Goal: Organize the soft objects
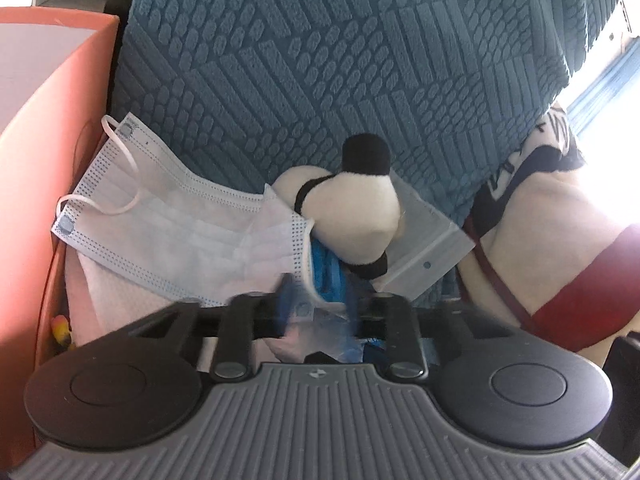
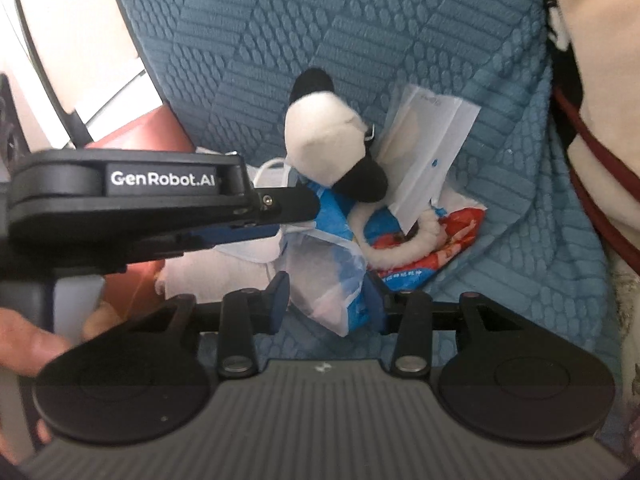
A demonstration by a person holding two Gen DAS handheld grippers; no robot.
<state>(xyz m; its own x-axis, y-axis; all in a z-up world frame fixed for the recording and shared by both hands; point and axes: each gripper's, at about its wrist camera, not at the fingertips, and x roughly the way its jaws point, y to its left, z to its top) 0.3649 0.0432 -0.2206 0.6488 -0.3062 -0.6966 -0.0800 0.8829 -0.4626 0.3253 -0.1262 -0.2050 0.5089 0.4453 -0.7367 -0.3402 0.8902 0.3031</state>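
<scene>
A small black-and-white plush panda [image 1: 352, 208] [image 2: 332, 148] lies on the blue textured sofa [image 1: 320, 60], on top of a blue-and-clear plastic packet [image 2: 332, 264]. A pale blue face mask [image 1: 176, 220] lies to its left. My left gripper [image 1: 316, 320] reaches over the blue packet with its jaws apart; in the right wrist view it comes in from the left [image 2: 280, 216], its fingertips at the packet. My right gripper [image 2: 330, 300] is open with the packet's lower end between its fingers. A white fluffy ring [image 2: 400, 248] lies on a red-and-blue packet [image 2: 440, 240].
An orange box [image 1: 48, 152] stands at the left against the sofa. A white paper sleeve [image 2: 428, 152] leans behind the panda. A large white plush with red straps [image 1: 560, 240] sits at the right. A white cloth [image 1: 120, 300] lies under the mask.
</scene>
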